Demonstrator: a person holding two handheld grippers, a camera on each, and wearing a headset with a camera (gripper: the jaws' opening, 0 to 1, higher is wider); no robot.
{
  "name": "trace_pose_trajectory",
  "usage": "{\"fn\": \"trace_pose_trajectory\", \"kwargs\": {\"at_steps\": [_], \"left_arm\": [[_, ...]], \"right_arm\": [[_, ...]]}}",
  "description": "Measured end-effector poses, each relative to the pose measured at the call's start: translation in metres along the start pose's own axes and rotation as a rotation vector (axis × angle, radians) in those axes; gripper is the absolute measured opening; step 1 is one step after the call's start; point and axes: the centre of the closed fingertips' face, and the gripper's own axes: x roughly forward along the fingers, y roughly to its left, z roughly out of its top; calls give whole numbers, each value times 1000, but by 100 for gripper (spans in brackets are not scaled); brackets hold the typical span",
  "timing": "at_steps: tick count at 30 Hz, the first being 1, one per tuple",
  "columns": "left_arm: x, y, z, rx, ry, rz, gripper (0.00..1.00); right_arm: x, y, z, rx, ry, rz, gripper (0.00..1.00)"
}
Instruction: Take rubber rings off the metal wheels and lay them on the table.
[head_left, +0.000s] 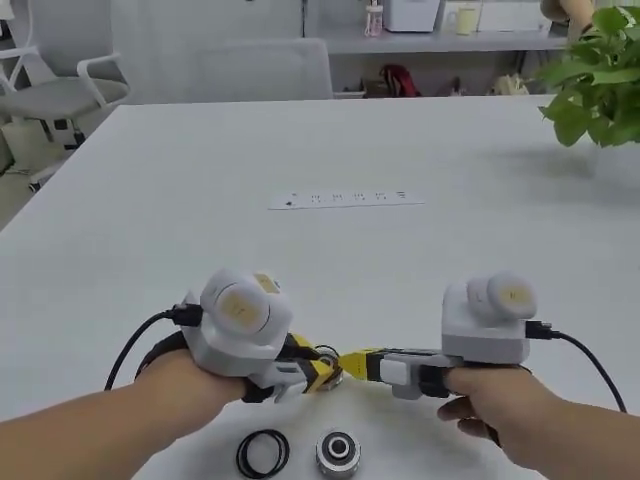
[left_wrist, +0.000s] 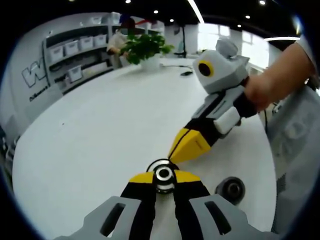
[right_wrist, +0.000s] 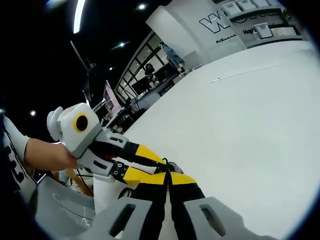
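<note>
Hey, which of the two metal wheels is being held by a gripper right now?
The wheel clamped in the left gripper. The other wheel lies free on the table, beside the loose rubber rings.

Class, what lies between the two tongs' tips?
A small silver metal wheel with black rubber ring, clamped in the left tongs, right tongs touching its rim: left gripper view.
</note>
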Motion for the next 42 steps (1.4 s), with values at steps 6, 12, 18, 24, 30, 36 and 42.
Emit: {"fn": "trace_pose_trajectory", "kwargs": {"at_steps": [6, 12, 18, 24, 30, 36, 42], "left_arm": [[-2, -2, -2, 31, 8, -5, 14], [-9, -9, -5, 60, 23, -40, 22], [-17, -16, -2, 74, 5, -58, 28], [-29, -17, 10, 53, -48, -66, 33], [-44, -16, 18, 32, -95, -62, 42], [-57, -17, 25, 25, -128, -52, 49], [-73, -17, 30, -1, -164, -49, 57]], "right_arm": [[1, 2, 1, -5, 1, 4, 0], [0, 6, 1, -7, 2, 10, 0], [0, 9, 1, -10, 1, 15, 0], [-2, 11, 4, -13, -3, 22, 0], [-3, 14, 7, -14, -8, 34, 0], [-4, 21, 9, -13, -12, 54, 0], [-4, 32, 11, -18, -13, 76, 0]]}}
